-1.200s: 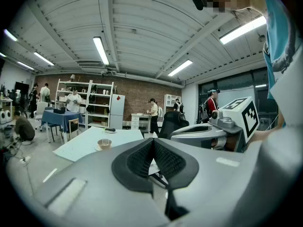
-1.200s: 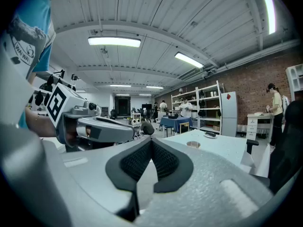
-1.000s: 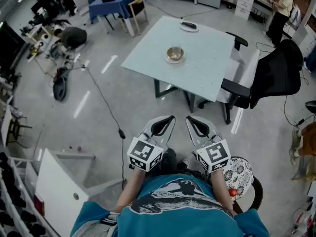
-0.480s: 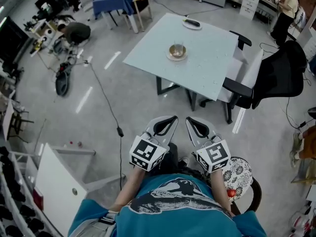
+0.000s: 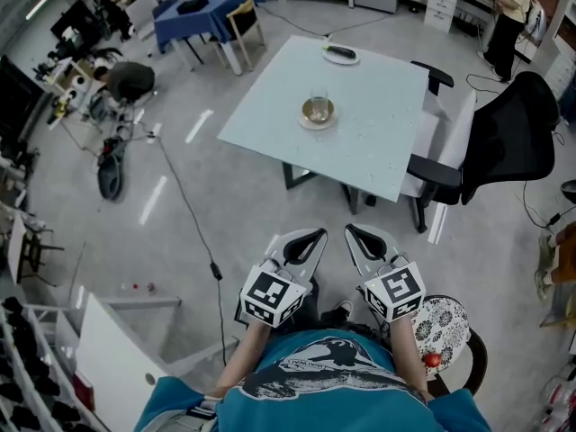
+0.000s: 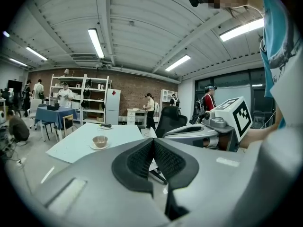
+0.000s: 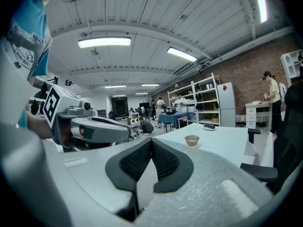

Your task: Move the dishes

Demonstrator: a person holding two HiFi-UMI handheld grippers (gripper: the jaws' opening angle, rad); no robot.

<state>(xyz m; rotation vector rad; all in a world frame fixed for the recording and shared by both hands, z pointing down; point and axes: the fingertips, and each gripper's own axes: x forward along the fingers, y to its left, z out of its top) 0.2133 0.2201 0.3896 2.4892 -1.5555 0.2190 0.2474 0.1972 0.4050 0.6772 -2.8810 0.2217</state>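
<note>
Left claw (image 5: 313,235) and right claw (image 5: 354,233) are both pinched closed, empty, side by side, well apart from the bowl (image 5: 318,109) on the tabletop (image 5: 369,142).

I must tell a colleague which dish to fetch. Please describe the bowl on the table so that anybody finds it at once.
Find the pale table beside the black office chair. Near its middle stands a brownish bowl on a white saucer. The other dish, a flat plate with a dark object, lies at the far edge.
</note>
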